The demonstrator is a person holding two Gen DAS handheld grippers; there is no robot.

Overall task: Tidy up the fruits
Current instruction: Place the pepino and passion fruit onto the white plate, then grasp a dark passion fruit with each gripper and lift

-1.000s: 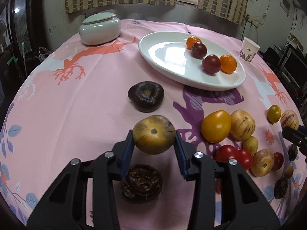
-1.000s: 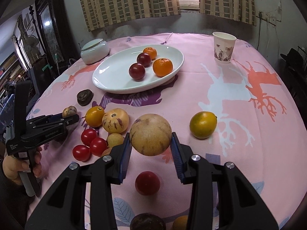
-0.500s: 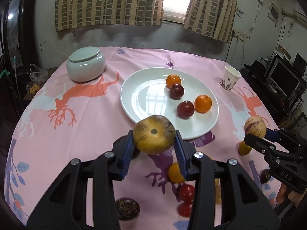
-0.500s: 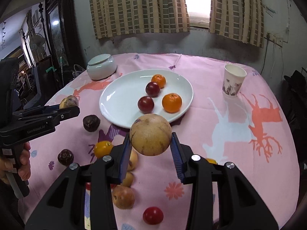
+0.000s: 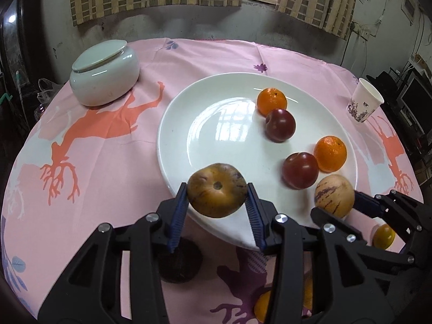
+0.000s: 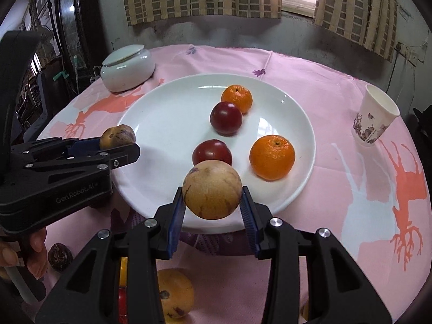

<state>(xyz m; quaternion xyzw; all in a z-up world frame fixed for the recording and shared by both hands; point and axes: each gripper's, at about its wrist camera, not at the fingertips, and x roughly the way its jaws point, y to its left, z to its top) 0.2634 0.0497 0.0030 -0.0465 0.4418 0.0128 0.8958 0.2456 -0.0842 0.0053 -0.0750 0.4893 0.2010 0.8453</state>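
My left gripper (image 5: 216, 202) is shut on a brownish-yellow melon fruit (image 5: 216, 193), held over the near rim of the white plate (image 5: 172, 124). My right gripper (image 6: 212, 202) is shut on a pale striped melon fruit (image 6: 212, 189), also over the plate's (image 6: 162, 124) near rim. The plate holds two oranges (image 5: 272, 101) (image 5: 330, 153) and two dark red plums (image 5: 280, 125) (image 5: 300, 170). In the left wrist view the right gripper's striped fruit (image 5: 334, 195) shows at the right. In the right wrist view the left gripper's fruit (image 6: 117, 136) shows at the left.
A lidded white ceramic jar (image 5: 104, 73) stands at the back left and a paper cup (image 5: 364, 104) at the back right. Loose fruits lie on the pink cloth near me: a dark fruit (image 5: 179, 262), a yellow one (image 5: 383, 236), a striped one (image 6: 174, 295).
Both grippers have carried their fruits forward from the loose pile to the plate's near rim; the plate looms larger in both views. The two grippers have come closer together.
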